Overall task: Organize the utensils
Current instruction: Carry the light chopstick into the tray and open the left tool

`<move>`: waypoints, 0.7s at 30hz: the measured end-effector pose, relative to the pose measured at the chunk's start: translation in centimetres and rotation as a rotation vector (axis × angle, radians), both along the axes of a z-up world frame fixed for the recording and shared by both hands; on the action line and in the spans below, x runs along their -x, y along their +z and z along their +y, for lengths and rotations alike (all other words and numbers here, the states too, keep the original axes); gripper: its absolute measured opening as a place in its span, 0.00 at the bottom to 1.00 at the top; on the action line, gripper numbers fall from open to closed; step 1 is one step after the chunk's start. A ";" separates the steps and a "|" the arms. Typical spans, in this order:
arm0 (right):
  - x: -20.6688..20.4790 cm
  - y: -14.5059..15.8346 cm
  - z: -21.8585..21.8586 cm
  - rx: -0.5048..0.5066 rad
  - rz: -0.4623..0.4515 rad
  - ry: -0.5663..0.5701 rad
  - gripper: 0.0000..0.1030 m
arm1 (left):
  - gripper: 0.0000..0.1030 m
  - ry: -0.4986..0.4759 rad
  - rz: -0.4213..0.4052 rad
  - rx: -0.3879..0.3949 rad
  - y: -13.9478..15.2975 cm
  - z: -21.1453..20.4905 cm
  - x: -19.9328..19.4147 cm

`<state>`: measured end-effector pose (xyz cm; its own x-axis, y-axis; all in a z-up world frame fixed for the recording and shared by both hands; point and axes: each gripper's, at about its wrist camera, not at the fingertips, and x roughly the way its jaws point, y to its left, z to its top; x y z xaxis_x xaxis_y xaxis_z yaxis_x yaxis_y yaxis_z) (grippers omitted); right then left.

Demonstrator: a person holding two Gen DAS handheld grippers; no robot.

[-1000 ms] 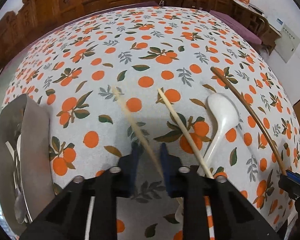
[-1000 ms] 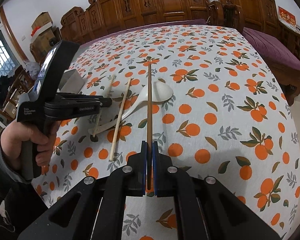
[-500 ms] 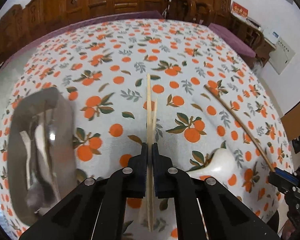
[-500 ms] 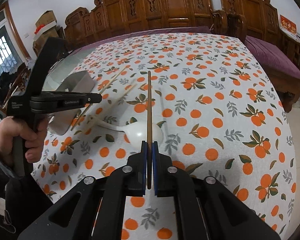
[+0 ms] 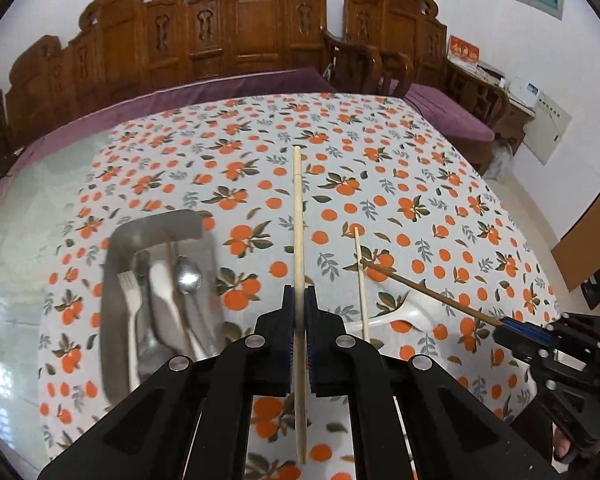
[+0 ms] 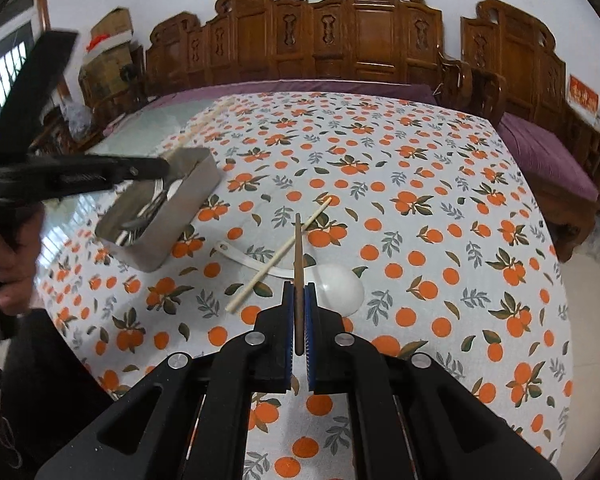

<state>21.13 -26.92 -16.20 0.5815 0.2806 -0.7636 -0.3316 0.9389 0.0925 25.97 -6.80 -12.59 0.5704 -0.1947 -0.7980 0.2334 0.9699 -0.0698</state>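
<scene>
- My left gripper [image 5: 299,304] is clamped on a pale chopstick [image 5: 298,216], held in the air just right of the metal tray [image 5: 156,224]; its lower end passes behind my fingers.
- My right gripper [image 6: 299,300] is closed on a dark chopstick [image 6: 298,248], well right of the tray; its butt is hidden between the pads.
- A second pale chopstick [image 6: 280,254] lies on the tablecloth [image 6: 440,200] right of the tray, across the white spoon [image 6: 336,282].
- The tray holds a fork [image 5: 130,292] and spoons [image 5: 188,276], blurred; my left gripper hides part of it in the right view.
</scene>
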 end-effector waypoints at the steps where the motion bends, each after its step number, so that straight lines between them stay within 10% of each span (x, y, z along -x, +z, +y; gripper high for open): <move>1: 0.0 0.0 0.2 0.004 -0.002 -0.002 0.05 | 0.04 0.002 -0.004 0.001 0.2 0.3 0.4; 21: 2.1 4.7 6.2 0.032 -0.133 0.052 0.06 | 0.04 0.050 -0.030 -0.039 0.7 8.5 3.1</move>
